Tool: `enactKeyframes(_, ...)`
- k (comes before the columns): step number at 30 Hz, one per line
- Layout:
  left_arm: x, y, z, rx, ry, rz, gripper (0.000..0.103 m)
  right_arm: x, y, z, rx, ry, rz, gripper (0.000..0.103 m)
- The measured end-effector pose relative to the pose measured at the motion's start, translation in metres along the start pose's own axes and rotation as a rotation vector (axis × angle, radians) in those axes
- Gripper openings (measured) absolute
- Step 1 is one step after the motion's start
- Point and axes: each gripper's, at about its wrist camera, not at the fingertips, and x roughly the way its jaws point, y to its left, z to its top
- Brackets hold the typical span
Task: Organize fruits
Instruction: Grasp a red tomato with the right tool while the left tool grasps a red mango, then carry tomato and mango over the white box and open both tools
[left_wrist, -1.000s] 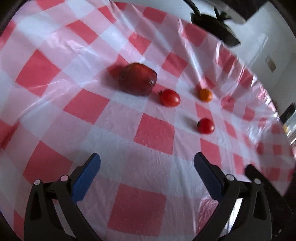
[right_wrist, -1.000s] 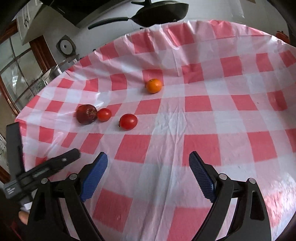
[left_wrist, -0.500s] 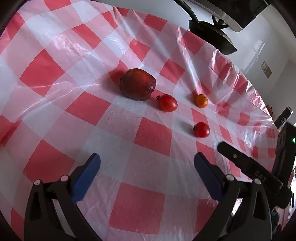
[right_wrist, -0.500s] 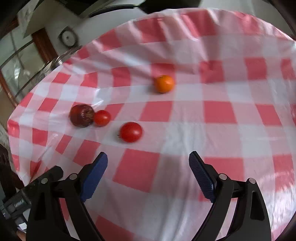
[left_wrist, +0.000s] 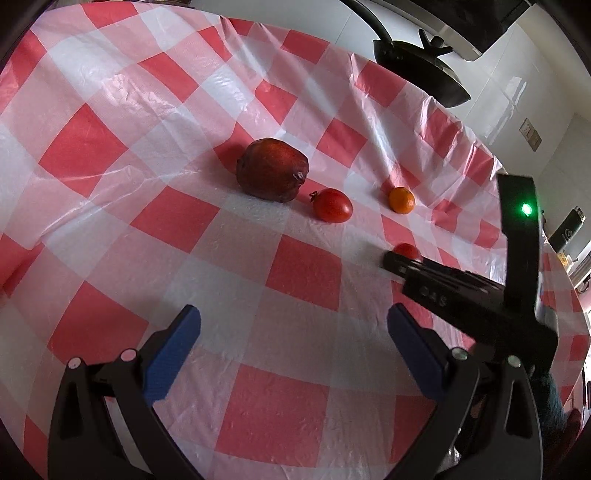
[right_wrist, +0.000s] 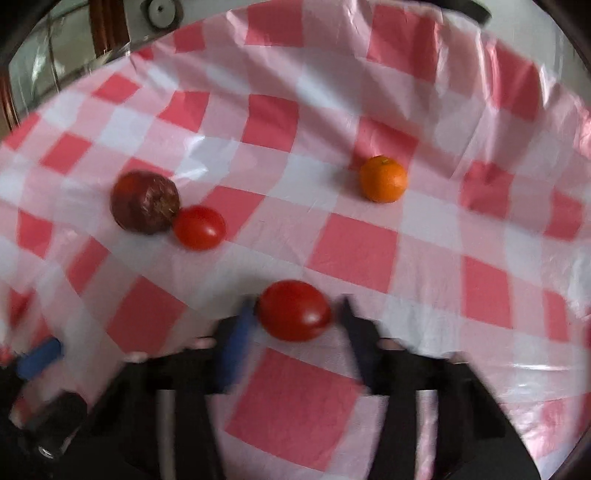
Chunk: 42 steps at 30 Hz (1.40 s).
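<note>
A round red tomato (right_wrist: 293, 315) sits on the checked tablecloth (right_wrist: 354, 251), right between the blue fingers (right_wrist: 236, 332) of the right gripper (right_wrist: 295, 321). The picture is blurry, so I cannot tell if they squeeze it. The left gripper (left_wrist: 291, 332) is wide open and holds nothing. Farther off lie another tomato (right_wrist: 199, 228), touching a dark red pomegranate (right_wrist: 145, 201), and an orange (right_wrist: 383, 178).

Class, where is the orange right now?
In the right wrist view the orange sits alone on the checked cloth, far right of the pomegranate, beyond the right claw.
</note>
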Motion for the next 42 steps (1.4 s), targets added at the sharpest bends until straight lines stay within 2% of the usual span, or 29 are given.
enactKeyframes(7, 0.0, 0.0, -0.001, -0.007, 0.004, 0.013, 0.101, -0.026, -0.054, -0.02, 0.247, -0.096, 0.144, 0.038)
enactKeyframes(12, 0.01, 0.001, 0.005, -0.031, 0.041, 0.037, 0.101, -0.024, -0.078, -0.023, 0.371, -0.123, 0.234, 0.038)
enactKeyframes(14, 0.018, -0.001, 0.016, -0.042, 0.024, 0.078, 0.101, -0.024, -0.076, -0.022, 0.368, -0.127, 0.246, 0.038)
enactKeyframes(22, 0.089, -0.02, 0.085, 0.03, 0.045, 0.369, 0.101, -0.026, -0.078, -0.025, 0.375, -0.138, 0.28, 0.038)
enactKeyframes(25, 0.104, -0.019, 0.099, 0.076, 0.067, 0.417, 0.101, -0.026, -0.078, -0.026, 0.371, -0.137, 0.282, 0.038)
enactKeyframes(27, 0.113, -0.018, 0.104, 0.121, 0.085, 0.419, 0.095, -0.025, -0.078, -0.026, 0.368, -0.131, 0.279, 0.038)
enactKeyframes(29, 0.121, -0.017, 0.105, 0.16, 0.103, 0.413, 0.08, -0.024, -0.077, -0.025, 0.366, -0.126, 0.276, 0.038)
enactKeyframes(31, 0.12, -0.017, 0.108, 0.165, 0.094, 0.349, 0.064, -0.024, -0.077, -0.026, 0.366, -0.124, 0.276, 0.038)
enactKeyframes(33, 0.118, -0.017, 0.106, 0.16, 0.086, 0.34, 0.063, -0.023, -0.077, -0.024, 0.365, -0.126, 0.278, 0.038)
enactKeyframes(36, 0.105, -0.018, 0.096, 0.137, 0.059, 0.287, 0.062, -0.023, -0.077, -0.024, 0.368, -0.129, 0.28, 0.038)
enactKeyframes(42, 0.068, -0.013, 0.062, 0.087, 0.0, 0.212, 0.062, -0.023, -0.077, -0.024, 0.369, -0.13, 0.281, 0.038)
